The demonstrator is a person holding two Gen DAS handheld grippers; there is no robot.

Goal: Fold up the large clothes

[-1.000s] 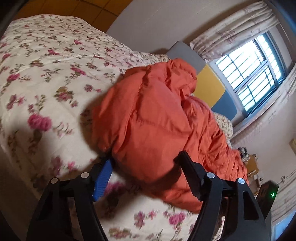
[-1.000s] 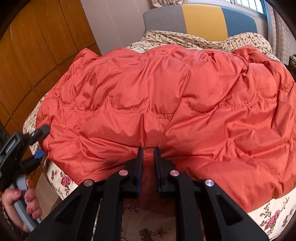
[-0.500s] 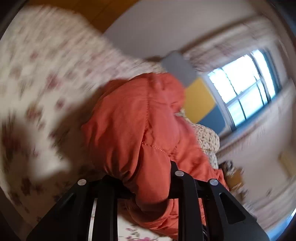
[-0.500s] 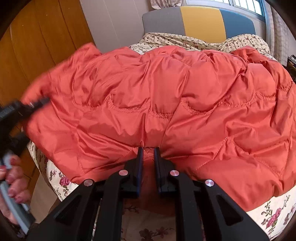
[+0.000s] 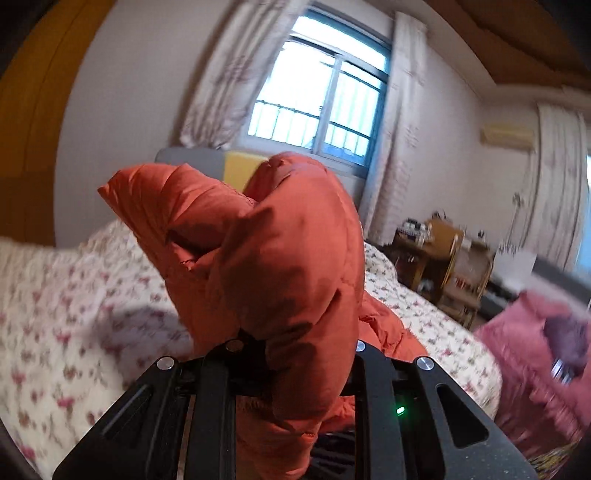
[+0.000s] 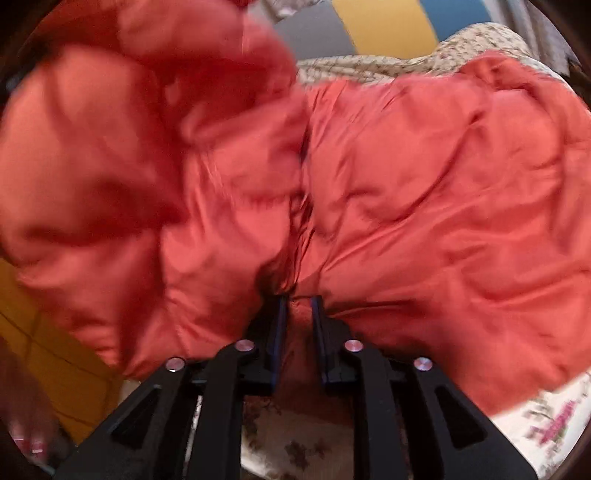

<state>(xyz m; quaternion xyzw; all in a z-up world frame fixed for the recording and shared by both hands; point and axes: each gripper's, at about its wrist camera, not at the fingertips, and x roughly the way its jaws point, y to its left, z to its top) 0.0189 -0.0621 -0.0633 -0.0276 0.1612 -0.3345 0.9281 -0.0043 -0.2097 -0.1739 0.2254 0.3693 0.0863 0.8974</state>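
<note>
An orange-red quilted down jacket (image 6: 424, 177) lies on a floral bed cover (image 5: 66, 317). My left gripper (image 5: 295, 350) is shut on the jacket's edge (image 5: 280, 266) and holds that part lifted high above the bed; its fingertips are hidden in the fabric. My right gripper (image 6: 298, 306) is shut on the jacket's near hem at the middle. In the right wrist view the left half of the jacket (image 6: 147, 155) is raised and swinging over toward the right half, blurred.
The bed has a grey, yellow and blue headboard (image 6: 384, 26). A window (image 5: 317, 99) with curtains is behind it. A wooden bedside stand (image 5: 439, 258) and a pink cloth pile (image 5: 532, 354) are to the right. A yellow wardrobe (image 6: 48, 369) is at left.
My left gripper closed on the jacket's left edge, lifted it off the bed and swung it up and to the right. My right gripper kept its grip on the hem.
</note>
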